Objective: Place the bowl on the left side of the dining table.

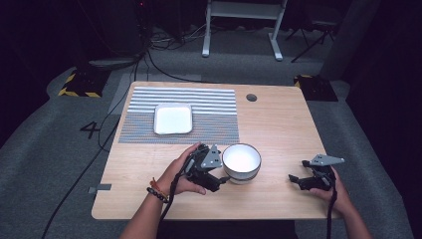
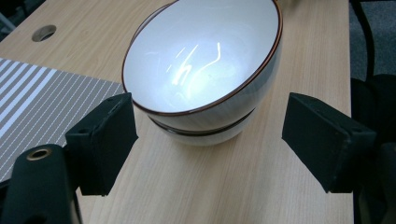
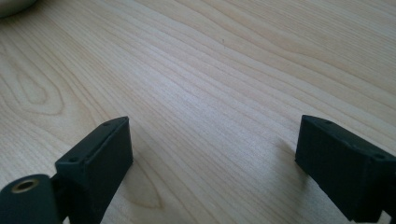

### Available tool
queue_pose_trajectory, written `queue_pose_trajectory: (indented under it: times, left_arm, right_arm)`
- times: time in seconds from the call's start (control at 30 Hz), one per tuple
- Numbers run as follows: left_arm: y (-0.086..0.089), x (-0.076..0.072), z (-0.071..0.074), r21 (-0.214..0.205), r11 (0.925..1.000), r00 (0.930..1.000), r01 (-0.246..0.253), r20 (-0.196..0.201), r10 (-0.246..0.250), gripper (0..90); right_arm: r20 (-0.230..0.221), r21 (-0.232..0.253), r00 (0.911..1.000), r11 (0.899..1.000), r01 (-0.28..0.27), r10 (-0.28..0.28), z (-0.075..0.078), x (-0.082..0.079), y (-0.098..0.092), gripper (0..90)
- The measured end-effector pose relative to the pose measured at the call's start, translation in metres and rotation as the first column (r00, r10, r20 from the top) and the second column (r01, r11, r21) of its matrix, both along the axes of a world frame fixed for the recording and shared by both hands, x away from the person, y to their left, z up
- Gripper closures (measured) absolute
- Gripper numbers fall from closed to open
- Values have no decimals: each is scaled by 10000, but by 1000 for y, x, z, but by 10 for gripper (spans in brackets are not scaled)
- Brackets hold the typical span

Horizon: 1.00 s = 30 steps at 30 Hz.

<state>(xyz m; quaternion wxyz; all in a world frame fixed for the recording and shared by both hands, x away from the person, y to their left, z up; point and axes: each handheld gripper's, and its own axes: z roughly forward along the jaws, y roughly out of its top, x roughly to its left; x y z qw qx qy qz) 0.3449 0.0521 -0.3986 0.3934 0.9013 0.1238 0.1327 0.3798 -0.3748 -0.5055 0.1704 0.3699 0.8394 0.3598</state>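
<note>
Two white bowls with a thin brown rim, one nested in the other [image 1: 241,160], stand near the middle of the wooden table's [image 1: 278,129] front half. My left gripper [image 1: 219,172] is open just to their left, pointing at them. In the left gripper view the stacked bowls [image 2: 205,60] sit tilted-looking just ahead of my left gripper [image 2: 212,140], the left jaw close to the rim, nothing held. My right gripper [image 1: 297,171] rests open near the front right of the table. In its own view my right gripper [image 3: 217,149] spans bare wood, with a bowl edge [image 3: 11,5] at the top left corner.
A grey striped placemat [image 1: 209,107] covers the far half of the table and carries a white square plate [image 1: 172,118]. A round cable hole [image 1: 251,97] lies at the far right. The placemat corner [image 2: 32,102] and hole [image 2: 44,32] also appear left of the bowls.
</note>
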Motion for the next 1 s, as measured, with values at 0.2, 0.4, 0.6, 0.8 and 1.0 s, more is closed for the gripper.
queue_pose_trajectory:
  times: [0.2,0.4,0.6,0.8,1.0]
  left_arm:
    - [-6,0,3,6,9999,9999,158,17,-158,181]
    - [-15,0,4,94,9988,9988,476,-70,-476,181]
    - [-26,1,6,308,9956,9960,890,-127,-886,186]
    - [-40,3,3,687,9891,9914,1301,-264,-1286,190]
    - [-46,5,-1,1014,9819,9864,1602,-531,-1555,237]
  right_arm:
    - [-32,17,10000,10000,31,-31,0,0,0,111]
    - [-27,16,10000,10000,27,-27,0,0,0,111]
    - [-30,18,10000,10000,29,-29,0,0,0,111]
    - [-27,18,10000,10000,25,-25,0,0,0,111]
    - [-27,17,10000,10000,25,-25,0,0,0,111]
